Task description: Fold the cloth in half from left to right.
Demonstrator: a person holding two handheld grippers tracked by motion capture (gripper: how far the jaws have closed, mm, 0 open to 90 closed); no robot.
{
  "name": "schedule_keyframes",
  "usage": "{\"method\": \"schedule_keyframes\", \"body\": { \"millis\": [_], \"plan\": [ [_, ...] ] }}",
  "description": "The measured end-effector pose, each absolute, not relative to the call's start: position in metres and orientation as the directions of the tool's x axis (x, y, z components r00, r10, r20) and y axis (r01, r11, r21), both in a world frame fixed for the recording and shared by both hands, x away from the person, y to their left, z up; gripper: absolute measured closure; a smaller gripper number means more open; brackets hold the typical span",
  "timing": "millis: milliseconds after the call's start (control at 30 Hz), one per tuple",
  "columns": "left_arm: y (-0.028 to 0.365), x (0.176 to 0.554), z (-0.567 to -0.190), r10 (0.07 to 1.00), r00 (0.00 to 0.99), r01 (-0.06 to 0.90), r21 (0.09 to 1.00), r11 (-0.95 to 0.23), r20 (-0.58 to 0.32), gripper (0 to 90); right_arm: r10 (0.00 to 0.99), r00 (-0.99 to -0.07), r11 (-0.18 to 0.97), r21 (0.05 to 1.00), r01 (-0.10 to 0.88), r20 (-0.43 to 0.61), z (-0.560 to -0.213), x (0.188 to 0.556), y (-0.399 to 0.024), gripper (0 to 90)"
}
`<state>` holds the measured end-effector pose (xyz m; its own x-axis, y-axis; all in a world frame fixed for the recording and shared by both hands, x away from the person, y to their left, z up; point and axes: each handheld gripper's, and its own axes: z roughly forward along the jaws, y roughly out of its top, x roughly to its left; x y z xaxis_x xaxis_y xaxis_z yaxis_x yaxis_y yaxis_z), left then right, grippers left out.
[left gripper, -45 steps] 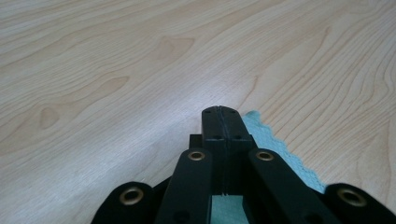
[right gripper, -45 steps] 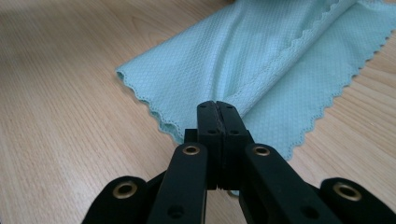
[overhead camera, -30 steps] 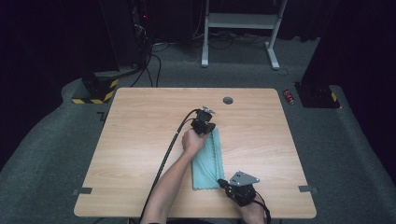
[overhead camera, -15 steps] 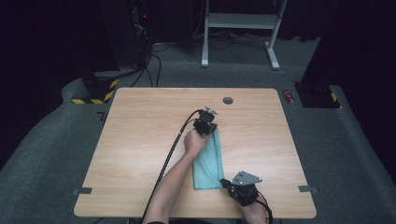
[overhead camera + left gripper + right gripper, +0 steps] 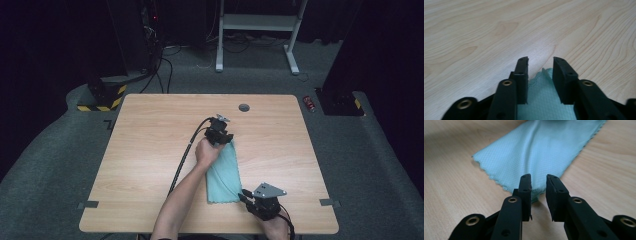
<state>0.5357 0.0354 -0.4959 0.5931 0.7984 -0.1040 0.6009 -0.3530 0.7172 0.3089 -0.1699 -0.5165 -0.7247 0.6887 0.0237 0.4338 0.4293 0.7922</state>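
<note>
From above, I see my left hand-held gripper at the far end of the teal cloth and my right hand-held gripper at its near corner, on a light wood desk; grey carpet and a white frame lie beyond. In the left gripper view, the jaws have just been opening, released, the cloth's tip between them. In the right gripper view, the jaws likewise have just been opening, the cloth's edge just ahead.
</note>
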Motion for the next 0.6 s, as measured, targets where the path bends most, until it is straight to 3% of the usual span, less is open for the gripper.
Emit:
{"method": "schedule_keyframes", "body": {
  "millis": [167,600],
  "plan": [
    [0.051,0.517,-0.486,0.790,0.608,0.577,0.729,-0.369,-0.082,54.5,0.685,-0.729,0.450,0.790,0.417,-0.005,-0.508,0.321,-0.167,74.4],
    [0.076,0.442,-0.497,0.722,0.692,0.516,0.693,-0.504,0.010,51.1,0.644,-0.762,0.563,0.714,0.417,-0.063,-0.516,0.346,-0.145,74.3]
  ]
}}
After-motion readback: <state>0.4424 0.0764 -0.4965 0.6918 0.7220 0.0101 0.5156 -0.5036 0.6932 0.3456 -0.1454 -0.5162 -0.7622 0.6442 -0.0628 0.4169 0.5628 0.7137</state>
